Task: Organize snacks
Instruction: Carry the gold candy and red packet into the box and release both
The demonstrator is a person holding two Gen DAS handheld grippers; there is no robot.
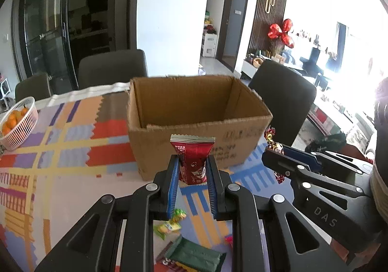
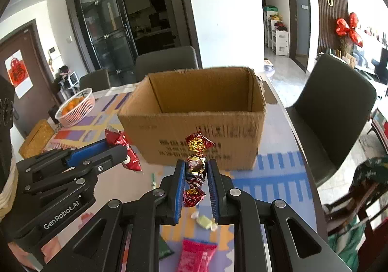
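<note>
Low in my frames, my left claw (image 1: 192,171) pinches a red snack packet (image 1: 192,156) and my right claw (image 2: 196,172) pinches a foil-wrapped candy (image 2: 196,165), centre frame; beyond both, the open cardboard box (image 2: 194,111) sits on the worktop (image 1: 60,150).

Matt corrugated cardboard box (image 1: 194,111), glossy red foil sachet (image 1: 192,160), crinkled shiny foil candy (image 2: 196,165), woven tablecloth (image 1: 60,150)

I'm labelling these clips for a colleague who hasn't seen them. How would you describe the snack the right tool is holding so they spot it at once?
Start at the open cardboard box in the middle of the patterned table. Just in front of its printed side, the right tool is shut on a twist-wrapped foil candy. Its crinkled red-and-gold foil with flared ends sets it apart from the flat red sachet in the left tool.
</note>
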